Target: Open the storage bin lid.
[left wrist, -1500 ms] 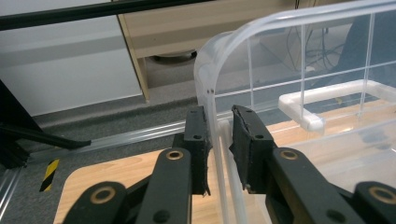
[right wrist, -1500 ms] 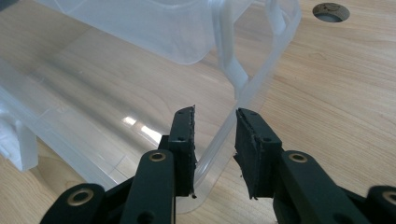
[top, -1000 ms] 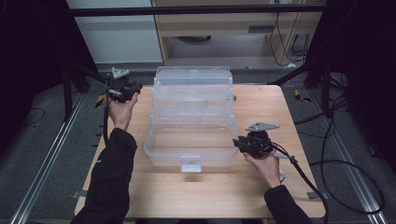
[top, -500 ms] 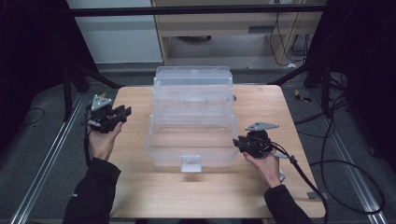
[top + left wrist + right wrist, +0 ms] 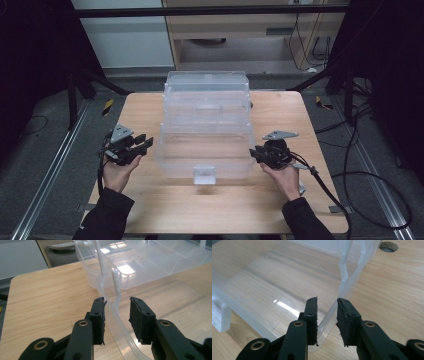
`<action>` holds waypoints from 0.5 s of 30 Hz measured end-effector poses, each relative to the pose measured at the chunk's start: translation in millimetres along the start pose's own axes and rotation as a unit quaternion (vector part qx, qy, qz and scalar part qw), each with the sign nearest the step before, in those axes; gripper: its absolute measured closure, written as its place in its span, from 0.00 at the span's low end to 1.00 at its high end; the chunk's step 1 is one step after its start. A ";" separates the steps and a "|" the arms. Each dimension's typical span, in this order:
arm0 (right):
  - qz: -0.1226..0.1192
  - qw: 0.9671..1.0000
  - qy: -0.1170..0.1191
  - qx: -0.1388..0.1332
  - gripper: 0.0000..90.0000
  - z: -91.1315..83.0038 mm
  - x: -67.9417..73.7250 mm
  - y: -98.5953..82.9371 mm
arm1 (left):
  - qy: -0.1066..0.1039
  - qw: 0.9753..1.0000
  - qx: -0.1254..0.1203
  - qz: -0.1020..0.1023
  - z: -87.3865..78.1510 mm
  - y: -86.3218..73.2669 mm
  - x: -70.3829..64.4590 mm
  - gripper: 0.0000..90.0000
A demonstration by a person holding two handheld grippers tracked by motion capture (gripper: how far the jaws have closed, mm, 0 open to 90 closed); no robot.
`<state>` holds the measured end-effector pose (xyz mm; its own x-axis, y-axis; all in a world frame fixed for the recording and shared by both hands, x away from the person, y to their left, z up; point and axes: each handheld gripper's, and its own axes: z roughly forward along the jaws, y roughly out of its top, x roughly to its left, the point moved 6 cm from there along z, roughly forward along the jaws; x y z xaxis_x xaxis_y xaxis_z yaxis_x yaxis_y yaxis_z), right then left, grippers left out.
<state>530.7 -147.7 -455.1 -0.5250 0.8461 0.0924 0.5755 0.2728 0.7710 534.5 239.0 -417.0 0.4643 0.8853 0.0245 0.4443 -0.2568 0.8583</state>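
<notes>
While both grippers straddle the clear box [image 5: 205, 150] rim unclamped, left gripper [image 5: 117, 312] wider, right gripper [image 5: 327, 315] narrower: clamp evenly, lift level.

Tiered box [image 5: 205, 130] on table [image 5: 150, 210] centre, left gripper [image 5: 142, 145] left, right gripper [image 5: 255, 154] right

Count on my bench [image 5: 150, 107]: one clear plastic organizer box [image 5: 206, 150], opened into three stepped tiers, with one latch tab [image 5: 205, 175] at its front edge. I hold two claws: one left claw [image 5: 145, 145] and one right claw [image 5: 253, 153], each with two black jaws.
</notes>
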 end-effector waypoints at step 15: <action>0.000 1.000 -0.002 -0.001 0.78 0.7 -0.1 -0.2 | -0.010 0.996 0.083 0.020 31.0 -26.8 -11.5 0.73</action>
<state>531.1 -147.5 -455.7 -0.5227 0.8478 0.0893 0.5736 0.2723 0.7725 541.0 223.7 -456.1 0.4986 0.8657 0.0445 0.5452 -0.3531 0.7603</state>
